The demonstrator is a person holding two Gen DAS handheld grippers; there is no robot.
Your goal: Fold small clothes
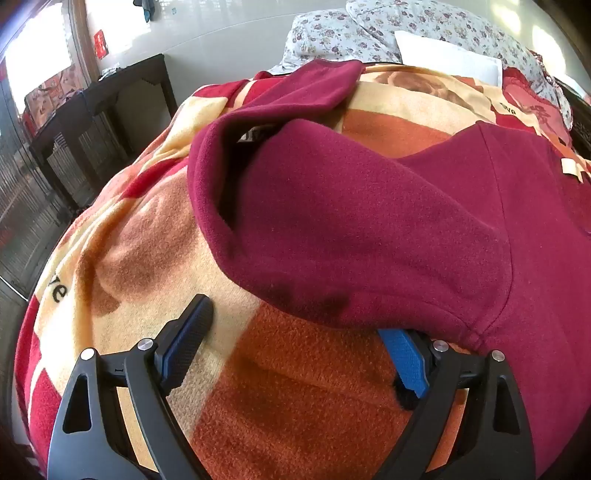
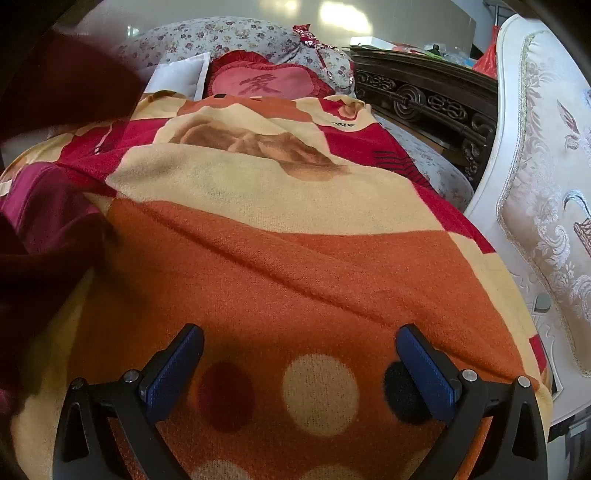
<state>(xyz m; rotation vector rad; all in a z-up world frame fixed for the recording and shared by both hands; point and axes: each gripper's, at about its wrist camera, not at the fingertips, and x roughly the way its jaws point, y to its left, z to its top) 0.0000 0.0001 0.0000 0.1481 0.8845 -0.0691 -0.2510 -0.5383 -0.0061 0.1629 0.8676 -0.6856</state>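
Observation:
A maroon fleece garment (image 1: 369,229) lies on the patterned orange, cream and red blanket (image 1: 155,236), one sleeve folded across with its cuff opening facing left. My left gripper (image 1: 295,332) is open just in front of the sleeve's lower edge; the cloth drapes over the tip of its right finger, while its left finger stands on bare blanket. In the right wrist view the garment (image 2: 48,221) shows only at the left edge, dark and blurred. My right gripper (image 2: 299,345) is open above the blanket (image 2: 280,258), well to the right of the garment, with nothing between its fingers.
At the bed's head lie a floral quilt (image 1: 388,29), a white pillow (image 1: 447,55) and a red heart cushion (image 2: 258,81). Dark wooden furniture (image 1: 92,136) stands left of the bed. A carved dark headboard (image 2: 424,99) and a pale brocade chair (image 2: 546,177) stand on the right.

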